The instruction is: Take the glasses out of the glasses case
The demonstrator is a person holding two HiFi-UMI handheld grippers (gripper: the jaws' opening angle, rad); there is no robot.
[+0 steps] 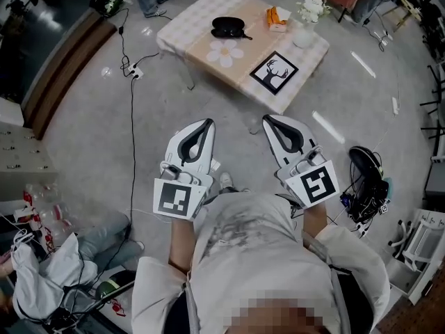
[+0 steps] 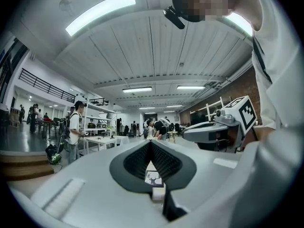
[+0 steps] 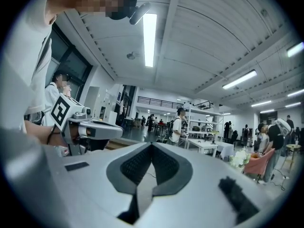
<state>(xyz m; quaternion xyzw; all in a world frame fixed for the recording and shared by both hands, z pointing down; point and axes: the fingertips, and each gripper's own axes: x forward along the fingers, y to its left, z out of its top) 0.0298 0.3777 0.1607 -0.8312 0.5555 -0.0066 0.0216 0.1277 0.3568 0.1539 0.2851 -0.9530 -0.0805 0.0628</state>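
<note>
no step is begun: left tongs [image 1: 208, 122] and right tongs [image 1: 268, 119] are held together, empty, well apart from the case [image 1: 228, 27] on the worktop [image 1: 198, 11]. an approach is called for next.

I get bright, even light from long white ceiling strip lamps [image 3: 149, 37]; their glare streaks the glossy grey floor [image 1: 90, 152]. Both gripper views bow outward with black corners, and the near jaws look soft.

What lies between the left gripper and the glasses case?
Head view: from the left gripper, grey floor, then the table's near edge and a daisy print just short of the glasses case.
</note>
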